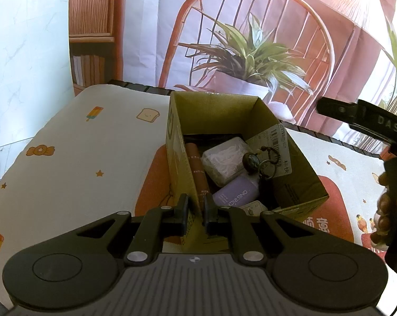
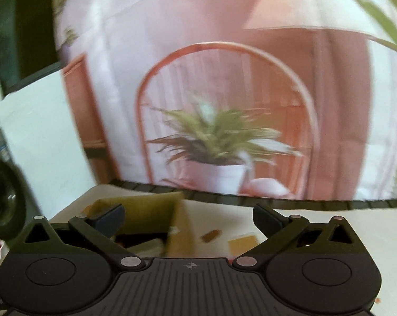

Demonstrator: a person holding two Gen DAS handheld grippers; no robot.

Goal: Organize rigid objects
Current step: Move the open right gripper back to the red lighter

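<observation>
The left hand-held gripper (image 1: 196, 208) is clenched on the near wall of the open yellow-brown cardboard box (image 1: 219, 113), which sits on the white surface with candy and star prints (image 1: 66, 158). If that pinch slips, the box could slide or tip. Inside, a long brown tube (image 1: 197, 169) lies at about 9 o'clock, its long side running from 12 to 6. Beside it are a clear white case (image 1: 223, 162), a flat purple case (image 1: 236, 191) and a dark bead keyring (image 1: 253, 160). The right hand-held gripper (image 2: 188, 217) is released, wide apart, holding nothing.
</observation>
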